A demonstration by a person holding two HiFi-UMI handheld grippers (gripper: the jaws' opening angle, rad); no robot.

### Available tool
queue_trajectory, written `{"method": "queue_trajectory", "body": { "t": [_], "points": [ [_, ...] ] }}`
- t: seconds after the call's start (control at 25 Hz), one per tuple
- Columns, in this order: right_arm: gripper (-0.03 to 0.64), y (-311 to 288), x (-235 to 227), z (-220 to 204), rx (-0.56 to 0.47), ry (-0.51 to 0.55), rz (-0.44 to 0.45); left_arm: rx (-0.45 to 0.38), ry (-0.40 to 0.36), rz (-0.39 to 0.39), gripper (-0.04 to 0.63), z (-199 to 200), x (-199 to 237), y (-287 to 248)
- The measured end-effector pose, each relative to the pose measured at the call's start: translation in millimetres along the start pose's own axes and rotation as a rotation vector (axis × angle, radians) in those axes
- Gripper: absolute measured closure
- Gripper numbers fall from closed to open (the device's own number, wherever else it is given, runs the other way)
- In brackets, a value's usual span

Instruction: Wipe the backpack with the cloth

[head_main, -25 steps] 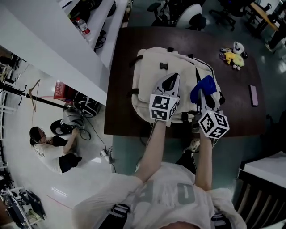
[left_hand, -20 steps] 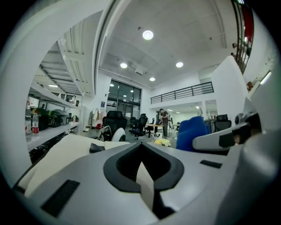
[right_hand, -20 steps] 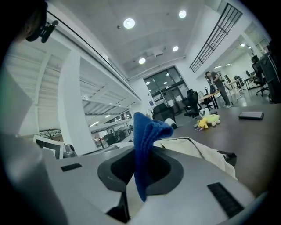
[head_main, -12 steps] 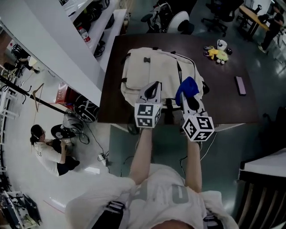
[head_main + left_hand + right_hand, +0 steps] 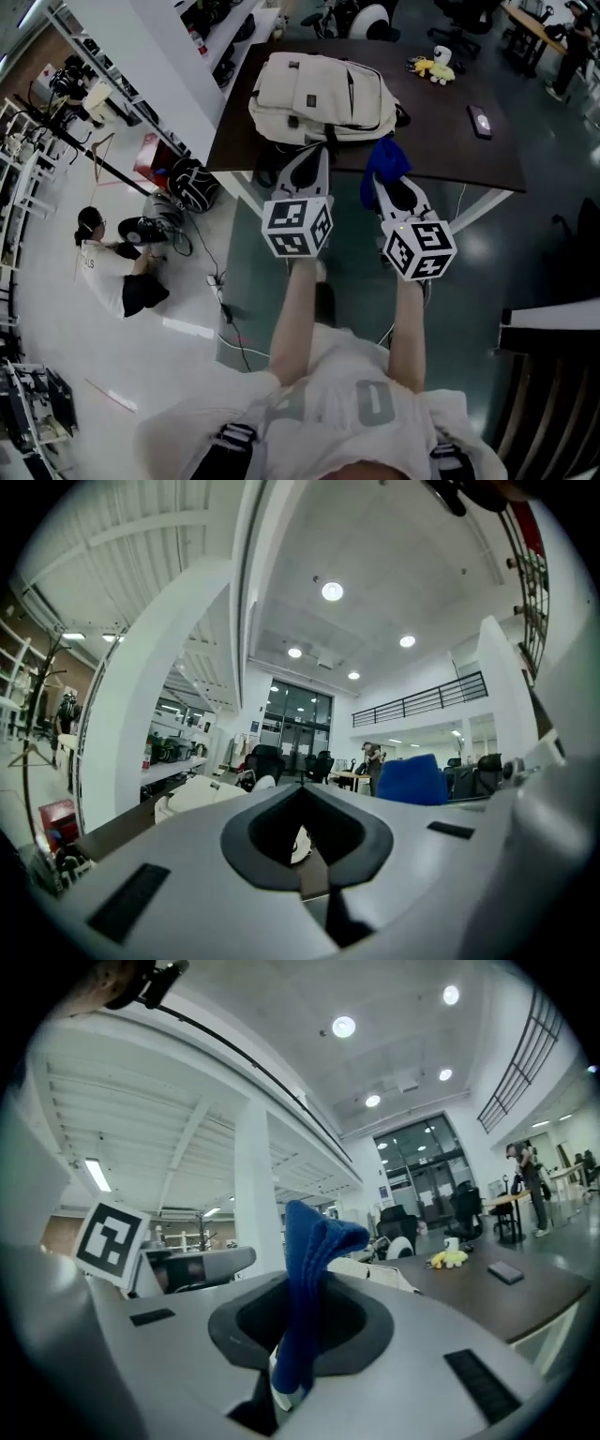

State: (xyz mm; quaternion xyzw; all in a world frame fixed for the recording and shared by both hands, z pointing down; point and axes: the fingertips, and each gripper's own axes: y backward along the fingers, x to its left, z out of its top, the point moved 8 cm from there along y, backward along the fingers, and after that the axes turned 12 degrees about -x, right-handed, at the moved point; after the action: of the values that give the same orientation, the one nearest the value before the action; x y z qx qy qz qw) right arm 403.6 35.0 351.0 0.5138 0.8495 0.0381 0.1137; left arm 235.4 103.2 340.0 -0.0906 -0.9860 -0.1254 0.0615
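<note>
The backpack (image 5: 319, 94) lies at the desk's (image 5: 459, 150) left end, untouched, while short of its near edge the right gripper (image 5: 382, 185) clamps the blue cloth (image 5: 384, 161) and the left gripper (image 5: 313, 159) is closed empty, so no wiping is under way.

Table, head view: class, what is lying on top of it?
A cream backpack, a yellow toy and a flat dark slab. Anything beneath the backpack is covered.

table (image 5: 441, 150): dark | on it: yellow toy (image 5: 431, 67), phone (image 5: 479, 120) | floor, left: seated person (image 5: 112, 272)
</note>
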Motion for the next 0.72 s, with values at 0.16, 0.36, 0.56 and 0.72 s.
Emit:
{"method": "queue_trajectory", "body": {
  "t": [0.16, 0.36, 0.56, 0.72],
  "points": [
    [0.574, 43, 19, 10, -0.007, 0.021, -0.036, 0.013, 0.004, -0.002, 0.592, 6, -27, 37],
    [0.574, 69, 26, 17, -0.021, 0.009, -0.043, 0.017, -0.046, -0.04, 0.592, 15, -49, 61],
    [0.574, 78, 35, 26, -0.05, 0.061, -0.093, -0.01, -0.065, -0.069, 0.592, 29, -64, 79],
    [0.574, 85, 54, 25, -0.056, 0.055, -0.078, -0.006, -0.084, -0.065, 0.592, 31, -60, 94]
  ]
}}
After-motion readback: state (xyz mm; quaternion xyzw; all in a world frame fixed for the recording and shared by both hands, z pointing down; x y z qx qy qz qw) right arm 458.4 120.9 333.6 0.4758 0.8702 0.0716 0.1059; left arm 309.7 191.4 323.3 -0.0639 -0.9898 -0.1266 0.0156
